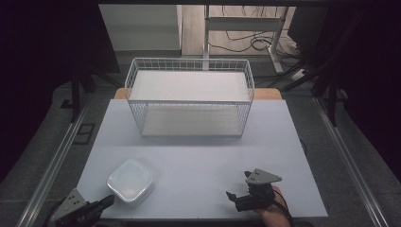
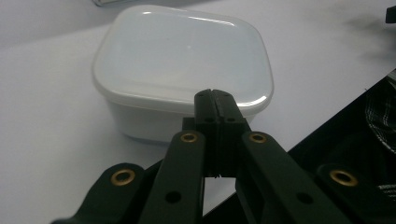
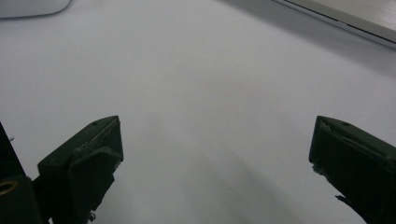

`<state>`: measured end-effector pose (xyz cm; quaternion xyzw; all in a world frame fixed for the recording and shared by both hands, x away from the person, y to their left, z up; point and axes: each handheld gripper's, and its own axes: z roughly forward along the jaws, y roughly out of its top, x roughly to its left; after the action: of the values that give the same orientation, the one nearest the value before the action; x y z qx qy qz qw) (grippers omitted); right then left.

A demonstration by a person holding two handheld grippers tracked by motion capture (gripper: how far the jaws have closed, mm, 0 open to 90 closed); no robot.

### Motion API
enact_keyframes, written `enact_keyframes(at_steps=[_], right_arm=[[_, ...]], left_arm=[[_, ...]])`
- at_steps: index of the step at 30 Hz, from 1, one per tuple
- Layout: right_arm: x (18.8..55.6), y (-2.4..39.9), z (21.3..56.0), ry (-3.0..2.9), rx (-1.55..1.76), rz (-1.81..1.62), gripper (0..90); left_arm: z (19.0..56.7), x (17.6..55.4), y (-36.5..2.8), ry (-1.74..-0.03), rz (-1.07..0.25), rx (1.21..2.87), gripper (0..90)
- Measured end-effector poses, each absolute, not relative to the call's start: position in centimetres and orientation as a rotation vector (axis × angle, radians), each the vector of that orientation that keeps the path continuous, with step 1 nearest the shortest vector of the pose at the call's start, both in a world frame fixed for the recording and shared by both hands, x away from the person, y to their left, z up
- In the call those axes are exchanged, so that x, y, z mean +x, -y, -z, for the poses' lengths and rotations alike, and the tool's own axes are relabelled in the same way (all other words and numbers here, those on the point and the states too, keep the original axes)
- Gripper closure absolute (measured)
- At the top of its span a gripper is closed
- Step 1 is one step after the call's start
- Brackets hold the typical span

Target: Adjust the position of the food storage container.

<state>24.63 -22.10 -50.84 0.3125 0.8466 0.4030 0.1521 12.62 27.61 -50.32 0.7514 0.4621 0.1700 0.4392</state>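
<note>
A white, lidded plastic container with rounded corners sits on the white table at the front left. My left gripper is at the table's front left corner, its tips just short of the container's near side. In the left gripper view the container stands right behind my left gripper, whose jaws are pressed together with nothing between them. My right gripper rests at the front right, held by a hand, and is open. In the right gripper view my right gripper has only bare table between its jaws.
A white wire basket with a white floor stands at the back middle of the table. Beyond the table are a desk frame and cables on the floor. A corner of the container lies far off in the right gripper view.
</note>
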Motion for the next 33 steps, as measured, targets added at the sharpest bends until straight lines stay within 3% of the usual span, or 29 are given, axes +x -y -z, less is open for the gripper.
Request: enact_keyframes(at_steps=[23, 29, 33], right_arm=[[24.6, 21.7, 51.2, -2.461, 0.870, -1.122, 2.8], [24.7, 21.8, 51.2, -2.458, 0.881, -1.124, 2.8], [24.7, 21.8, 51.1, -2.460, 0.875, -1.120, 2.8]], left_arm=[[50.7, 19.0, -22.8, -1.084, -0.422, 1.900, 90.0], [48.6, 20.0, -26.5, -1.189, -0.558, 1.781, 90.0], [49.7, 21.8, -29.9, -1.340, -0.626, 1.726, 90.0]])
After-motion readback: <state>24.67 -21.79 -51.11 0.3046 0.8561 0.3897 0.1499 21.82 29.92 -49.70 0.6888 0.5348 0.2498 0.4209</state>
